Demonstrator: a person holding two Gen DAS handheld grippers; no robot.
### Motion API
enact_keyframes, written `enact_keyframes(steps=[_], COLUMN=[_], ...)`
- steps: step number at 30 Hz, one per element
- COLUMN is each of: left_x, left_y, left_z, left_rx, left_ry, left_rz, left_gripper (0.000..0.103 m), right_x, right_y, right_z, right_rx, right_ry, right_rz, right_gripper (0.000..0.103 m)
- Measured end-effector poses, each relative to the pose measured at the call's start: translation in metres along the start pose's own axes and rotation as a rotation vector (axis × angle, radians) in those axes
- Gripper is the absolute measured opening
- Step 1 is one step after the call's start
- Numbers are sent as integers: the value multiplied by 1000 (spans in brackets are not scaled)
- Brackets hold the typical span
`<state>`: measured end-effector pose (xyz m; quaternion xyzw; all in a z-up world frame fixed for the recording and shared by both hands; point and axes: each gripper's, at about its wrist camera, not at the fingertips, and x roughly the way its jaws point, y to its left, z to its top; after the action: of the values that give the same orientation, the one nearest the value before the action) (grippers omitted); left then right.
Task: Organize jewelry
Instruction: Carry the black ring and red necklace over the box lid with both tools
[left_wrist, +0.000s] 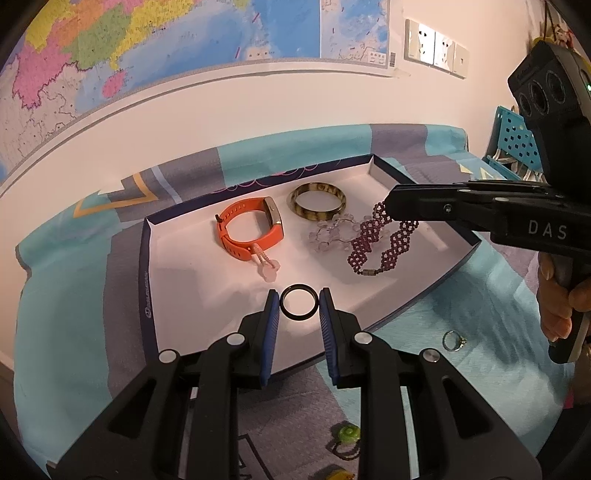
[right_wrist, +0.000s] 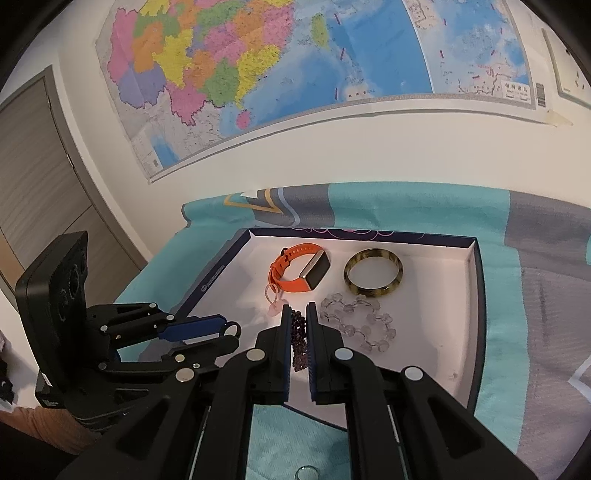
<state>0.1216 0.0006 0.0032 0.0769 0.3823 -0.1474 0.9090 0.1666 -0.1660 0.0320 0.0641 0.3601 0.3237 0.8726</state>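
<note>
A cloth-covered bench (left_wrist: 66, 332) carries a shallow white tray (left_wrist: 147, 258), the collecting place for the jewelry. Inside already lie an orange watch (left_wrist: 251, 229), a mottled bangle (left_wrist: 317, 203) and a clear bead bracelet (left_wrist: 332, 236), spaced apart so nothing tangles. The right tool (right_wrist: 296, 325) is clamped on a purple beaded bracelet (left_wrist: 373, 240), which hangs from it down to the tray floor, likely being laid beside the others. The left tool (left_wrist: 298, 306) pinches a black ring (left_wrist: 298, 305) by its outer edge over the tray's near side, probably for setting down flat. A silver ring (left_wrist: 453, 340) waits outside on the cloth.
</note>
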Motion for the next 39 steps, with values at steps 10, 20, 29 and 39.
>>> enact_keyframes(steps=[10,20,29,39], left_x=[12,19,27,35], left_y=[2,3,3,9], left_z=[0,3,3,7], left_rx=[-5,-13,-16,-36], left_ry=[23,37,54,79], left_rz=[10,21,34,40], left_gripper=[22,22,22,23], right_x=[15,23,27,29], right_y=[-14,-30,-39,-44], right_z=[-2,-5,-8,-10], right_rx=[64,120,141,143], right_ry=[20,25,33,48], right_rz=[7,-15,-35,-58], right_gripper=[6,6,6,8])
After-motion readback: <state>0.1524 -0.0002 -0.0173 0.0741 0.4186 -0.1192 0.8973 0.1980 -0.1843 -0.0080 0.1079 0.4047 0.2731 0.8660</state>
